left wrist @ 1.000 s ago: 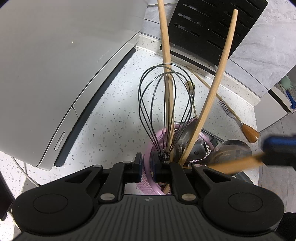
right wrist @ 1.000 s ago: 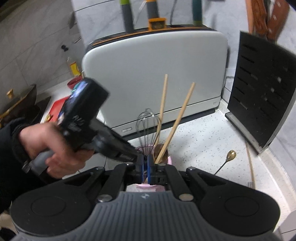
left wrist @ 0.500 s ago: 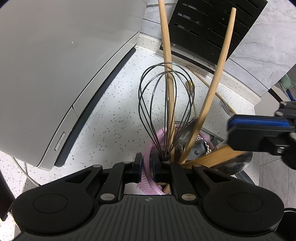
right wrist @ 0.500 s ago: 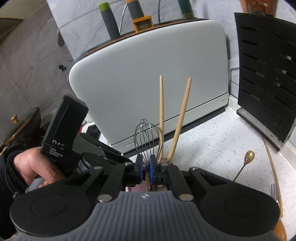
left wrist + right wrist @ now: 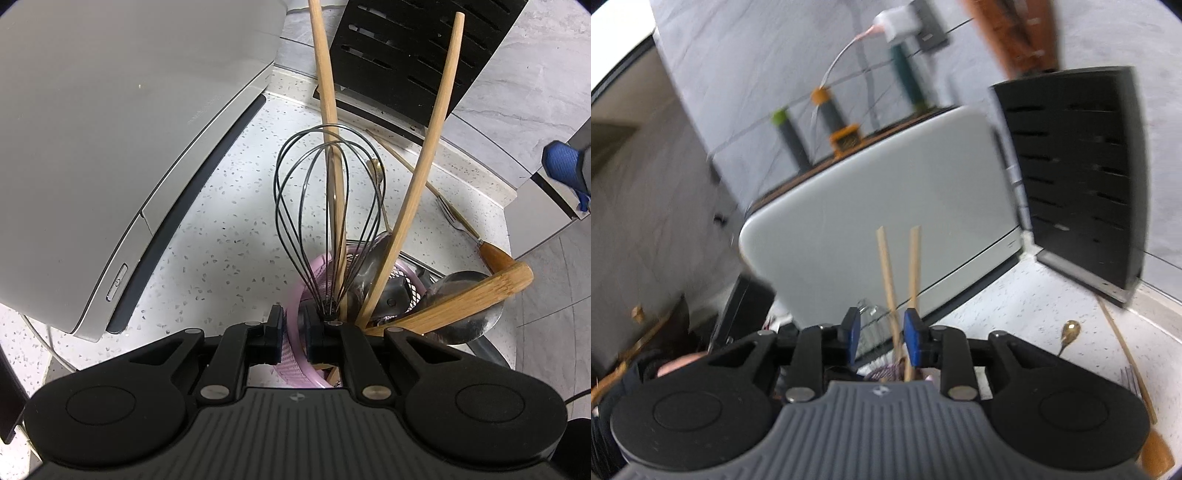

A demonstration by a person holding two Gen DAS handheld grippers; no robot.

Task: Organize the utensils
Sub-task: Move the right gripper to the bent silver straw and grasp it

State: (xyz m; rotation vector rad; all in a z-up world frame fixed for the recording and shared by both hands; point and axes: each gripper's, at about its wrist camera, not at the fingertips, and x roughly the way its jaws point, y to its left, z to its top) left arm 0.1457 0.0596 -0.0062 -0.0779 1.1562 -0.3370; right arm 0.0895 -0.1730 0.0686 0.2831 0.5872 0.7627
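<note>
Left gripper [image 5: 291,334]: jaws clamped on the near rim of the pink utensil holder [image 5: 295,295], one pad outside the wall, one inside. The holder stands on the speckled white countertop [image 5: 221,221], just in front of the large grey appliance [image 5: 110,129].

Contents of the holder: a black wire whisk [image 5: 328,221], wires up; two long wooden handles [image 5: 424,155], leaning apart; a metal ladle [image 5: 465,306] whose bowl hangs over the holder's right side; and a flat bamboo spatula [image 5: 461,299], lying tilted across the right rim with its handle end resting free.

Right gripper [image 5: 879,334]: released, its blue pads spread; its jaws have just been opening, and nothing is pressed between them. The two wooden handles [image 5: 897,269] appear in the gap but stand beyond it. This view is motion-blurred, so the holder below the pads is only vaguely seen as a pale pink shape.

Beyond the holder, on the countertop toward the black slotted rack [image 5: 413,48]: a small gold spoon [image 5: 1071,328], a fork [image 5: 448,214], and a wooden-handled utensil [image 5: 495,254], all lying flat.
</note>
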